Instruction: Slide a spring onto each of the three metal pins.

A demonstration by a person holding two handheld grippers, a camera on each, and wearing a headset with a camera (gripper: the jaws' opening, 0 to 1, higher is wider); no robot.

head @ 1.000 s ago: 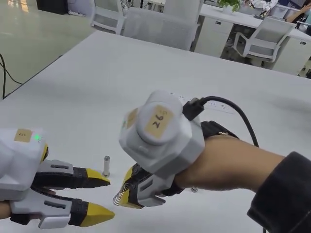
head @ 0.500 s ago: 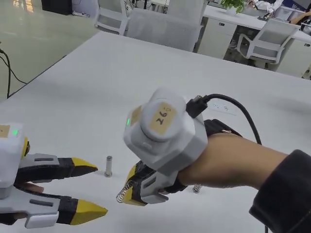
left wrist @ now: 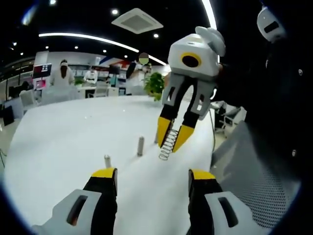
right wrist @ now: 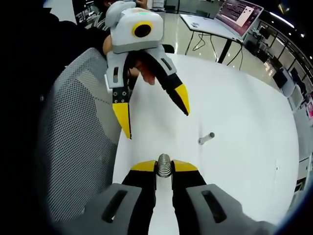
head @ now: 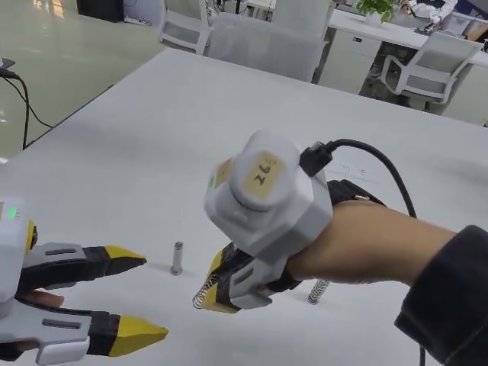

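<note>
Your right gripper [right wrist: 165, 170] is clamped on a spring [left wrist: 167, 143]. The coil is pinched between the yellow fingertips [right wrist: 144, 166], and most of its length hangs out past them toward the table [head: 191, 137]. The free end sits low over the surface; can't tell if it touches. Your left gripper [left wrist: 152, 174] has its fingers wide apart with nothing between them, tips aimed at the right gripper. From the left gripper view, two bare metal pins stand upright ahead of the left fingers. The near pin [left wrist: 107, 160] is just beyond the left-hand fingertip. The far pin [left wrist: 140, 146] is further out, just beside the hanging spring and on its left, apart from it. Neither carries a coil. In the head view one bare pin stands in the gap between the upper left finger and the right fingertips, clear of both. A second spring [head: 316, 291] stands upright on the table behind the right fingers, close under your wrist. It looks like it's already seated on a pin, but it's small and partly hidden, so treat that as a maybe.
</note>
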